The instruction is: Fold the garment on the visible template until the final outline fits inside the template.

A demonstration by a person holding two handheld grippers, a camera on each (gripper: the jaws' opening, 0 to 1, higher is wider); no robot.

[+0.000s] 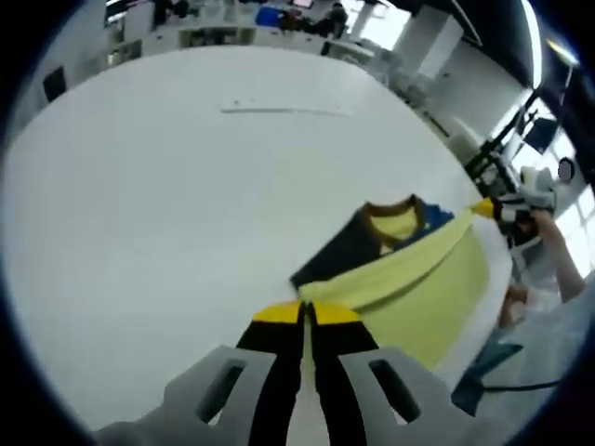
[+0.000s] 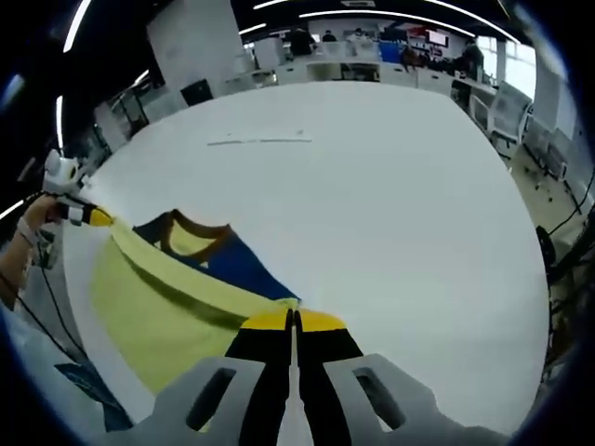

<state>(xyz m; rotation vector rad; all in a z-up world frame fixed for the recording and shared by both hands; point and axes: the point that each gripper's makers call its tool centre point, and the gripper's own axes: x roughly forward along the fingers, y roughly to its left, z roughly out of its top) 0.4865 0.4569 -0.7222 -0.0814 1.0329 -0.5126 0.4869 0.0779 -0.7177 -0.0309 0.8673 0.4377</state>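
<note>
- Left gripper view: the left gripper (image 1: 307,311) has its jaws pressed together on an edge of the shirt (image 1: 418,279). The yellow and blue shirt is lifted off the white table (image 1: 167,204) and pulled tight. The right gripper (image 1: 488,209) holds the far edge.
- Right gripper view: the right gripper (image 2: 293,319) is pinched on the shirt (image 2: 158,297) too. The left gripper (image 2: 93,216) holds the other end, near a hand (image 2: 28,223).
- A thin line (image 2: 260,140) lies far off on the table; I cannot tell if it is the template.
- I think this is the fold step. Next, carry the held edge over and lay it down flat.
</note>
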